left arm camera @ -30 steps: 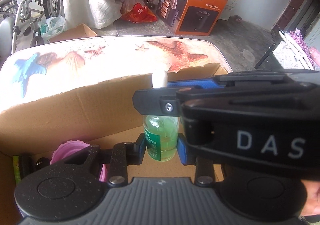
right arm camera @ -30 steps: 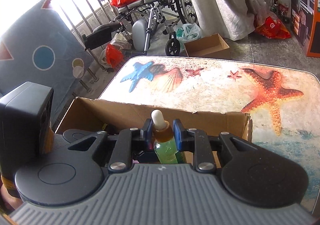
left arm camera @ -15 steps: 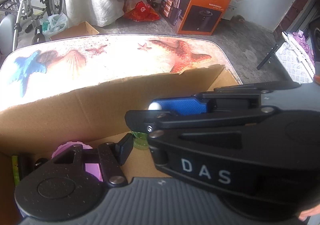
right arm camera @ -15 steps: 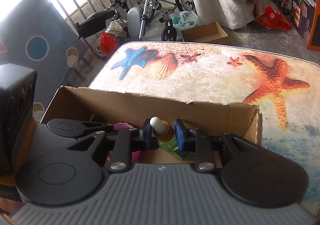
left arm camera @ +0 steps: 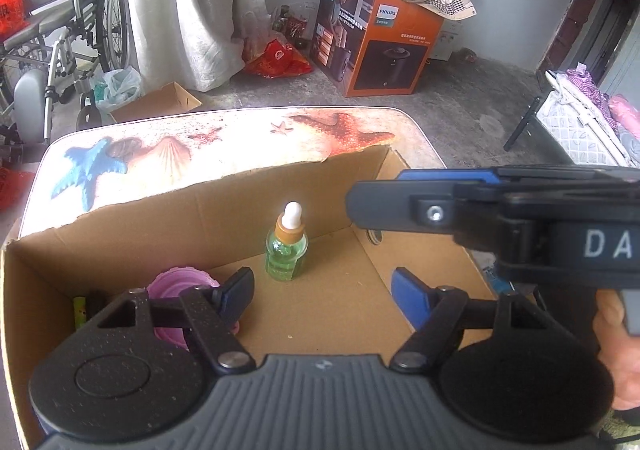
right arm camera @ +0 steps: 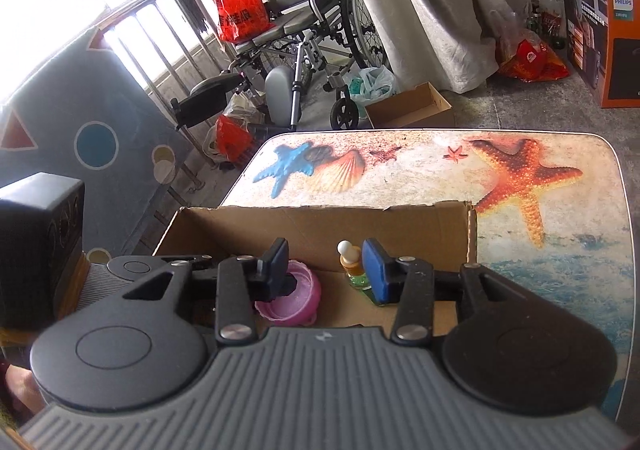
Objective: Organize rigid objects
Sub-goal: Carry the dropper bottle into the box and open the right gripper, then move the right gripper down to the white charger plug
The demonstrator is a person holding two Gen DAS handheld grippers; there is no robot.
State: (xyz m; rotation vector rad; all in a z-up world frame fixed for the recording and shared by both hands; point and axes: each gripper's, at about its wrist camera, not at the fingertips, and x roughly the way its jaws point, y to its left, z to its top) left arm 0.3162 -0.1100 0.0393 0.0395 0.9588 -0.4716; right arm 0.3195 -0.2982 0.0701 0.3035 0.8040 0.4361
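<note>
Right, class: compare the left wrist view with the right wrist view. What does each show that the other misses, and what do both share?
Only the left wrist view shows the right tongs from the side, the bedding pile on the orange Philips box, and the thin green item in the carton's corner. Only the right wrist view shows the railing, the red bag on the wheelchair seat, and the black speaker. Both show the dropper bottle standing upright, ungripped, in the cardboard carton, the pink lid and the starfish table.

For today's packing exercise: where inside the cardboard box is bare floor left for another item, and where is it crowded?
Bare floor lies between the dropper bottle and the cardboard box's right wall. The left corner is crowded by the pink cup.
</note>
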